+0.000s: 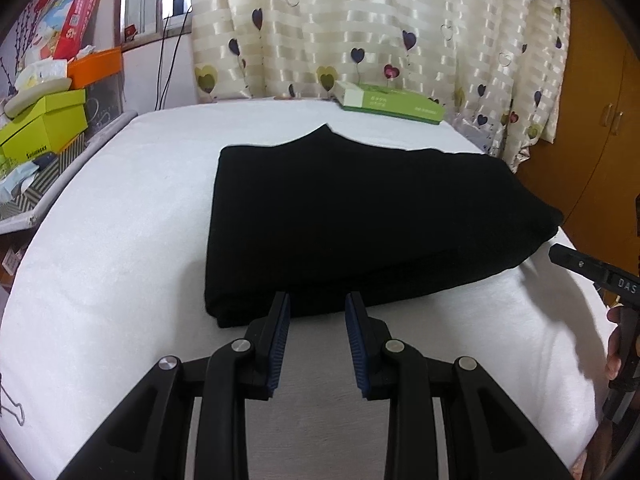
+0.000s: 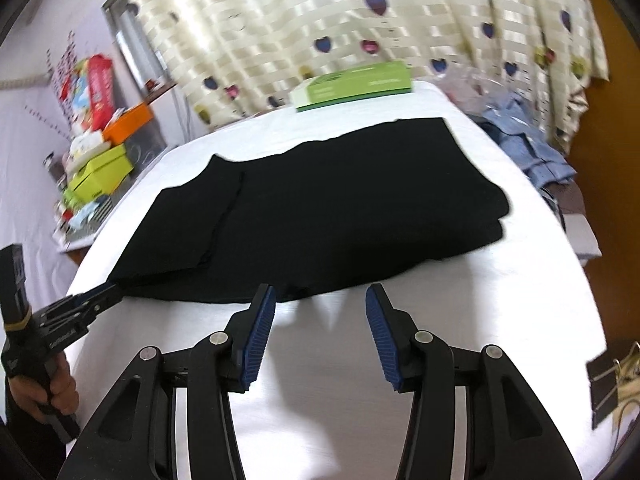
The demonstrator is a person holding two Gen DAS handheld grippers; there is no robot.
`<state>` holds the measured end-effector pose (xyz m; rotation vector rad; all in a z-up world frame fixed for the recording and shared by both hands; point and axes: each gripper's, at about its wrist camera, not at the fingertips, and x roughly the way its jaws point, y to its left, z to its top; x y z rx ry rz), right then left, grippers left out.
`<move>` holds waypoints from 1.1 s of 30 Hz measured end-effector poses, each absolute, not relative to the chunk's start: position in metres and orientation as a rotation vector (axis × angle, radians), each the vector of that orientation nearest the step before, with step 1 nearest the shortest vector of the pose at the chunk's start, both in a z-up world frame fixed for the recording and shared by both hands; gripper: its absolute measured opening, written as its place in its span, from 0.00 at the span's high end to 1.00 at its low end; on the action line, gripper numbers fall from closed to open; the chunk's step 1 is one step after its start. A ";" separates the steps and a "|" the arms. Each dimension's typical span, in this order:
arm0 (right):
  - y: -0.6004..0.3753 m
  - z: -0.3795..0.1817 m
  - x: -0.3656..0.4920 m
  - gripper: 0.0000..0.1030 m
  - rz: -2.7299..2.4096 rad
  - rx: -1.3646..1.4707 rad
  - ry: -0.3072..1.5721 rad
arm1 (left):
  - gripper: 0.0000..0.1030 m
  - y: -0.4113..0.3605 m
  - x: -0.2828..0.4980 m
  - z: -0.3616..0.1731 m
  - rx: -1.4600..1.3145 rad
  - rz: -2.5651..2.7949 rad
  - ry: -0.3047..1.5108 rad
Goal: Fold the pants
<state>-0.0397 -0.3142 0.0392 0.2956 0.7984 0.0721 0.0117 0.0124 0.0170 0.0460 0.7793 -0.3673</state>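
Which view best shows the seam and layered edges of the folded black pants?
Right wrist view: the black pants show a seam and stacked layers at the right edge. In the left wrist view they read as one flat black shape.

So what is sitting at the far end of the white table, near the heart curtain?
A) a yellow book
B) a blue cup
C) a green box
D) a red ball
C: a flat green box lies on the white table beyond the folded black pants, beside the curtain.

Both grippers are matte black, linked arms pinned with round silver screws. Ribbed blue pads (image 1: 282, 340) line the fingers. The left gripper (image 2: 106, 296) wears a yellow band and white lettering on its handle.
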 end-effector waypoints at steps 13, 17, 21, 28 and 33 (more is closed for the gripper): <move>-0.293 0.043 -0.029 0.53 0.194 0.310 0.794 | 0.70 0.018 0.038 0.022 0.027 -0.293 0.763; -0.314 0.033 -0.033 0.53 0.132 0.360 0.802 | 0.70 0.000 0.038 0.021 0.054 -0.338 0.767; -0.343 0.028 -0.041 0.53 0.060 0.471 0.780 | 0.70 -0.023 0.045 0.018 0.093 -0.366 0.782; -0.386 0.021 -0.043 0.45 -0.026 0.646 0.768 | 0.70 -0.040 0.049 0.009 0.096 -0.398 0.812; -0.401 0.017 -0.029 0.45 -0.014 0.739 0.758 | 0.70 -0.036 0.050 0.009 0.066 -0.409 0.820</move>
